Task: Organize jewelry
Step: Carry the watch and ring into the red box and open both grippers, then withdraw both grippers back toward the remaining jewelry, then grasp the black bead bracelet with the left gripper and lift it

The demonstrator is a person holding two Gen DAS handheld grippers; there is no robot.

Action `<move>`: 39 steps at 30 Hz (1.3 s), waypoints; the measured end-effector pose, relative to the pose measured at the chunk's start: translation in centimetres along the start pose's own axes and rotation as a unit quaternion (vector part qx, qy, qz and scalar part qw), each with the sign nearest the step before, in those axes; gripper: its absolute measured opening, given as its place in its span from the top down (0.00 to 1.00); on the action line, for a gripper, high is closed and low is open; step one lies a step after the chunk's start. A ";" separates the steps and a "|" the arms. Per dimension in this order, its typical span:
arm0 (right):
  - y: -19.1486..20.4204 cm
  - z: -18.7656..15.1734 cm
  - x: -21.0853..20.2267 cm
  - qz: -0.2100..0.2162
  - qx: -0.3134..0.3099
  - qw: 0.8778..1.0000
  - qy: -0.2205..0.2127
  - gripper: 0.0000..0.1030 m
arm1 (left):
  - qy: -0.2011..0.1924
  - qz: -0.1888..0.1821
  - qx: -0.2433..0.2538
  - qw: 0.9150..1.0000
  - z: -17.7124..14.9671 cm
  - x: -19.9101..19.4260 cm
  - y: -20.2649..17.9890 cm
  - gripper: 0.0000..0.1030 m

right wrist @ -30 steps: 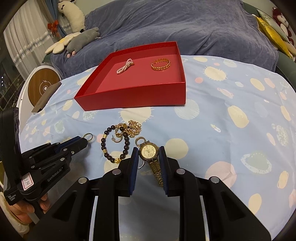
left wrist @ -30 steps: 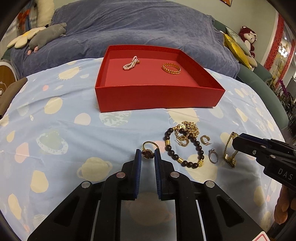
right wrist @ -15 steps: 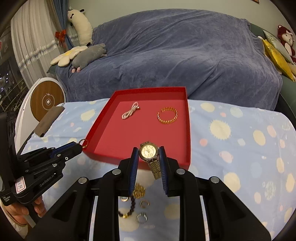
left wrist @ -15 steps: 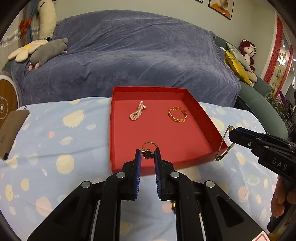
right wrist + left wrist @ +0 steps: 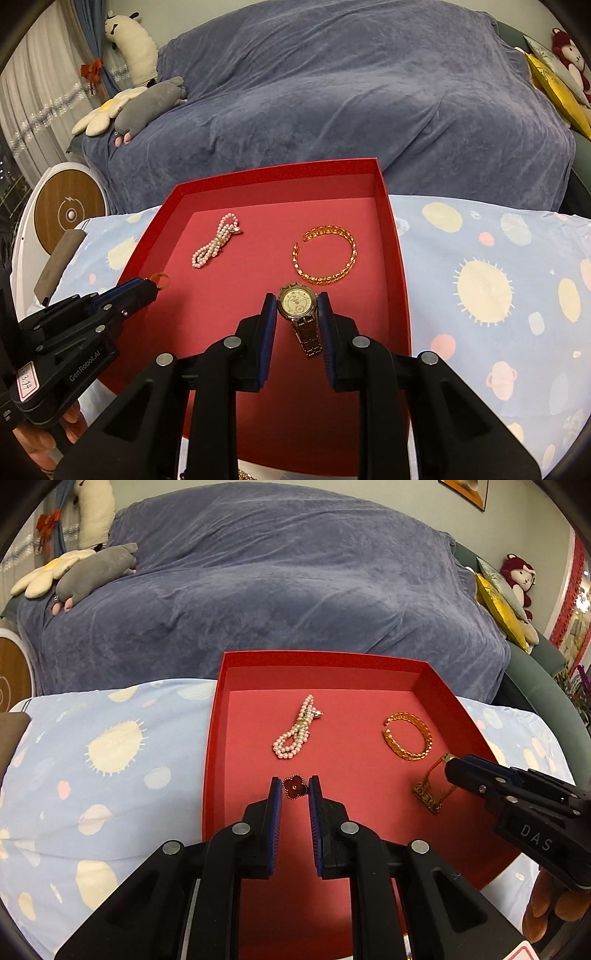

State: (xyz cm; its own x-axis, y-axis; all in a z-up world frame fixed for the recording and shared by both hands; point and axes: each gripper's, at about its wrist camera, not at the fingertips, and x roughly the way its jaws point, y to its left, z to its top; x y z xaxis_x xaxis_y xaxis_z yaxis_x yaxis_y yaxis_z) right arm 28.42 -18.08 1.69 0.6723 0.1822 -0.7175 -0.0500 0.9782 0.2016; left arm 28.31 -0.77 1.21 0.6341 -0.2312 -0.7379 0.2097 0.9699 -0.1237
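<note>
A red box (image 5: pixel 321 661) (image 5: pixel 400 280) sits on the blue patterned cloth, holding a pearl bracelet (image 5: pixel 297 733) (image 5: pixel 216 245) and a gold chain bangle (image 5: pixel 408 736) (image 5: pixel 325 254). My left gripper (image 5: pixel 295 792) is shut on a gold ring with a dark red clover (image 5: pixel 294 786) and holds it over the box's front left; its gold band shows in the right wrist view (image 5: pixel 160 278). My right gripper (image 5: pixel 297 308) is shut on a gold watch (image 5: pixel 299 310) over the box's front right; its strap hangs down (image 5: pixel 430 794).
A sofa under a blue-grey blanket (image 5: pixel 295 590) stands behind the table, with plush toys (image 5: pixel 74 572) on its left and a yellow cushion (image 5: pixel 498 598) on its right. A brown object (image 5: pixel 59 258) lies at the cloth's left edge.
Both grippers have lifted their pieces off the cloth and carried them forward over the red box, then lowered them inside it. The loose jewelry pile has dropped out of view.
</note>
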 end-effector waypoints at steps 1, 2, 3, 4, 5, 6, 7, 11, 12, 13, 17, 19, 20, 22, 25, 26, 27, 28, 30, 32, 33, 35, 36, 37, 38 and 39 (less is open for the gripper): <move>-0.1 0.1 -0.2 0.003 0.004 1.000 -0.005 0.76 | 0.001 0.004 -0.004 1.000 0.0 0.1 0.1 0.76; -0.2 0.2 -0.6 0.005 0.006 1.000 -0.011 0.74 | 0.000 0.006 -0.010 1.000 0.0 0.0 0.3 0.61; -0.2 0.3 -1.3 0.004 0.007 1.000 -0.020 0.69 | -0.005 0.008 -0.015 1.000 0.1 -0.2 0.6 0.55; -0.3 0.3 -2.0 0.003 0.008 1.000 -0.028 0.66 | -0.014 0.010 -0.019 1.000 0.1 -0.7 0.7 0.49; -0.2 0.2 -2.7 0.004 0.008 0.999 -0.032 0.64 | -0.021 0.010 -0.018 1.000 0.0 -1.1 0.9 0.47; -0.2 0.1 -3.4 0.007 0.007 0.999 -0.033 0.64 | -0.026 0.011 -0.016 0.999 0.1 -1.7 0.9 0.47; -0.3 0.0 -4.2 0.008 0.005 0.999 -0.034 0.64 | -0.030 0.011 -0.015 0.999 0.1 -2.4 0.9 0.46; -0.4 -1.4 -8.0 0.017 0.003 0.999 -0.031 0.64 | -0.041 0.004 -0.021 0.999 -0.3 -5.6 1.1 0.43; -0.5 -2.1 -9.0 0.020 0.004 0.999 -0.029 0.64 | -0.043 0.002 -0.022 0.999 -0.6 -6.5 1.1 0.43; -0.5 -2.8 -9.9 0.021 0.006 0.999 -0.027 0.64 | -0.043 0.002 -0.023 0.999 -0.9 -7.3 1.1 0.42; -0.5 -5.7 -12.8 0.013 0.004 1.000 -0.025 0.64 | -0.040 0.000 -0.026 0.999 -3.0 -10.4 0.6 0.36; -0.6 -7.2 -13.8 0.015 0.014 1.000 -0.020 0.64 | -0.038 0.009 -0.021 0.999 -4.6 -11.6 0.3 0.35; -0.6 -7.9 -14.1 0.020 0.022 0.999 -0.015 0.64 | -0.034 0.013 -0.020 0.999 -5.5 -12.0 0.1 0.35; -0.6 -9.4 -14.7 0.027 0.031 0.999 -0.008 0.64 | -0.024 0.015 -0.019 0.999 -7.4 -12.5 -0.1 0.35; -0.4 -11.2 -15.0 0.023 0.033 0.999 -0.001 0.64 | 0.000 0.000 -0.026 1.000 -9.9 -12.5 -0.6 0.35; -0.2 -11.8 -15.0 0.023 0.032 0.999 0.002 0.64 | 0.009 -0.008 -0.027 1.000 -10.7 -12.3 -0.8 0.35; -0.1 -12.0 -14.9 0.023 0.029 0.999 0.006 0.64 | 0.015 -0.012 -0.025 0.999 -11.3 -12.1 -1.1 0.35; 0.2 -12.3 -14.7 0.022 0.024 0.999 0.008 0.64 | 0.020 -0.015 -0.020 0.999 -11.8 -11.8 -1.6 0.35; 0.6 -12.5 -14.5 0.017 0.012 1.000 0.009 0.64 | 0.025 -0.018 -0.007 0.999 -12.5 -11.3 -2.3 0.35; 0.7 -12.7 -14.2 0.014 0.006 1.000 0.011 0.64 | 0.029 -0.019 -0.001 0.999 -12.8 -10.6 -2.9 0.35; 0.8 -12.7 -14.0 0.015 0.005 1.000 0.013 0.64 | 0.032 -0.021 0.000 0.999 -12.9 -10.3 -3.1 0.35; 0.9 -12.8 -13.8 0.014 0.003 1.000 0.017 0.64 | 0.035 -0.022 0.003 0.999 -13.2 -9.6 -3.7 0.35; 0.9 -13.0 -13.7 0.012 0.001 1.000 0.018 0.64 | 0.035 -0.020 0.008 0.999 -13.3 -9.2 -4.0 0.35; 0.9 -13.1 -13.6 0.009 0.001 1.000 0.020 0.64 | 0.037 -0.021 0.013 0.999 -13.4 -8.9 -4.3 0.35; 0.8 -13.1 -13.6 0.009 0.001 1.000 0.022 0.64 | 0.038 -0.021 0.018 0.999 -13.6 -8.7 -4.7 0.35; 0.8 -13.2 -13.5 0.010 0.001 1.000 0.023 0.64 | 0.040 -0.021 0.023 0.999 -13.7 -8.4 -5.1 0.36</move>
State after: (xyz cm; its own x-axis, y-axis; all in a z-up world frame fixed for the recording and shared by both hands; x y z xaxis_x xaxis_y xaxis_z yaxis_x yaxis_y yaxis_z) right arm 9.58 -18.49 2.77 0.6361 0.2055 -0.7437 -0.0605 0.9742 0.2174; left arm 11.70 -2.71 -1.08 0.5631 -0.2634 -0.7833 0.2696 0.9545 -0.1271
